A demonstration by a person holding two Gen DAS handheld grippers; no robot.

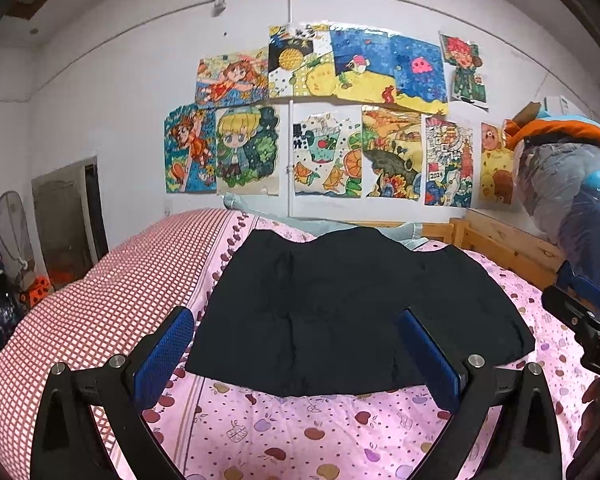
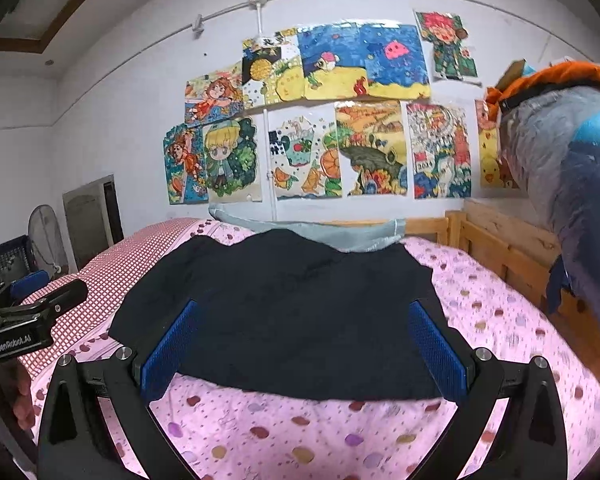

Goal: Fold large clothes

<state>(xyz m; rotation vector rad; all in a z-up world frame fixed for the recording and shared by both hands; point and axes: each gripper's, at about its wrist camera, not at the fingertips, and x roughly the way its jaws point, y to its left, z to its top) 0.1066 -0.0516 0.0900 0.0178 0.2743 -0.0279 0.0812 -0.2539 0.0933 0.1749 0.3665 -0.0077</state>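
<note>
Left gripper (image 1: 296, 354) hovered above near hem of black garment (image 1: 352, 304), jaws wide apart, empty. Right gripper (image 2: 304, 350) likewise spread, empty, over same hem. Garment lay flat on pink fruit-print sheet (image 2: 300, 432), centred, drawings (image 1: 324, 120) on wall beyond. Advice: pinch near hem corners squarely, lift evenly, fold toward far edge.

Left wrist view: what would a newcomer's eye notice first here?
First the colourful children's drawings that cover the white wall behind the bed. Then the black garment spread flat on the pink fruit-print sheet, straight ahead of the open left gripper. At the right edge, a plastic-wrapped bundle stands above the wooden bed frame.
</note>
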